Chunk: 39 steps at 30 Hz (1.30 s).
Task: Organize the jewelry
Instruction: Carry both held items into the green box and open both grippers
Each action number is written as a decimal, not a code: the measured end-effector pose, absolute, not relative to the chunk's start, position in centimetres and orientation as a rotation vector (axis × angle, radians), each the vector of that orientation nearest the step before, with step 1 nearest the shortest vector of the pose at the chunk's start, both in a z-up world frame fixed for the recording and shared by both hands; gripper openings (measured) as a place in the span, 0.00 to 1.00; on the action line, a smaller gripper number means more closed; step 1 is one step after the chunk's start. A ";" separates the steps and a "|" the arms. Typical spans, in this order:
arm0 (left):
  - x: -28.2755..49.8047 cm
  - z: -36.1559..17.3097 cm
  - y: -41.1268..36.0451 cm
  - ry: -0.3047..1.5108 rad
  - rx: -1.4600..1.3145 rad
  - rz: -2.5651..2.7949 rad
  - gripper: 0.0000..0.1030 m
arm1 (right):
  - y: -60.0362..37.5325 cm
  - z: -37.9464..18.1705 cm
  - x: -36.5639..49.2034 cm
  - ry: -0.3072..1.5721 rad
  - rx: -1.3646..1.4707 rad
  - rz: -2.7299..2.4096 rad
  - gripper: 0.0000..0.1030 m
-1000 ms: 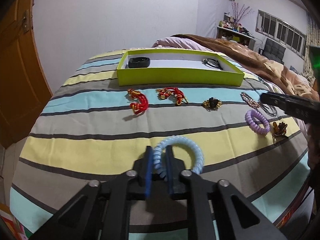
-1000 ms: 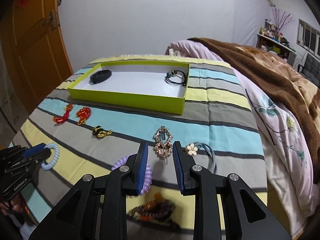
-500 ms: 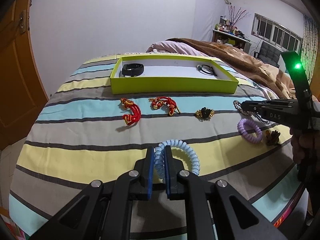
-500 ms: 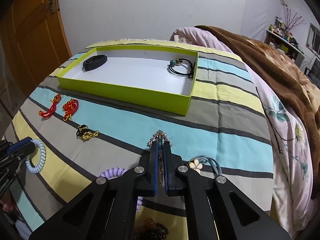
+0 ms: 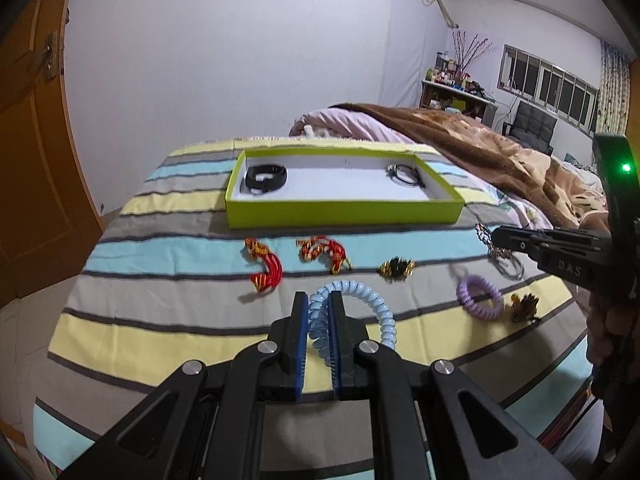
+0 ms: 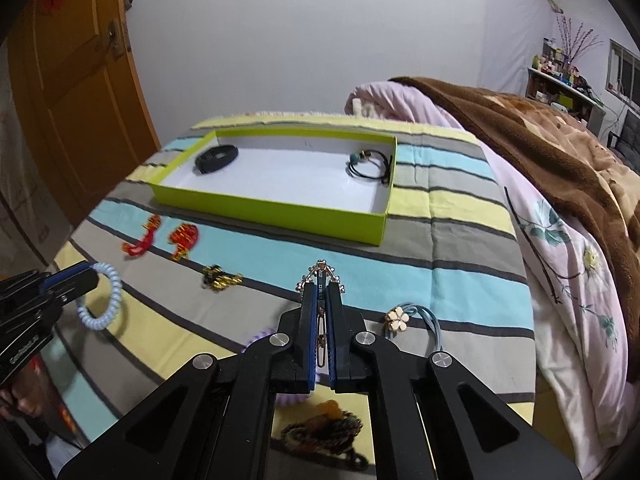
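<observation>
Since the earlier frame, you raised both grippers off the bed (image 5: 168,312), each bringing its item up. Your left gripper (image 5: 319,332) was clenched on the pale blue coil hair tie (image 5: 372,300); your right gripper (image 6: 320,328) was clamped on the beaded hair clip (image 6: 320,276). Both items hung above the striped cover, short of the green tray (image 5: 344,212). The step in hand was judged to be the carry; the next move called for travel over the tray wall before release. The tray held two items: one black band (image 5: 266,178) and one black hair tie (image 6: 368,164). Six items remained on the cover: two red knots, one gold-black clip, one purple coil, one flower tie, one brown clip.
</observation>
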<state>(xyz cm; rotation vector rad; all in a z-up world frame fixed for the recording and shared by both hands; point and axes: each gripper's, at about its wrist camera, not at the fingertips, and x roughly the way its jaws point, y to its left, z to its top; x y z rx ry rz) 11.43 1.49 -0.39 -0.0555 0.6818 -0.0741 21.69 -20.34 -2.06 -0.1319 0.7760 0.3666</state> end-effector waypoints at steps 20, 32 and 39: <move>18.4 4.4 1.4 0.565 -0.034 -0.085 0.10 | -18.9 2.0 24.5 0.679 -0.119 0.367 0.04; 25.4 3.6 2.0 0.569 -0.047 -0.074 0.10 | -18.7 1.0 30.3 0.695 -0.116 0.335 0.04; 28.9 2.2 2.0 0.607 -0.036 -0.058 0.10 | -18.8 -0.8 33.6 0.737 -0.117 0.313 0.04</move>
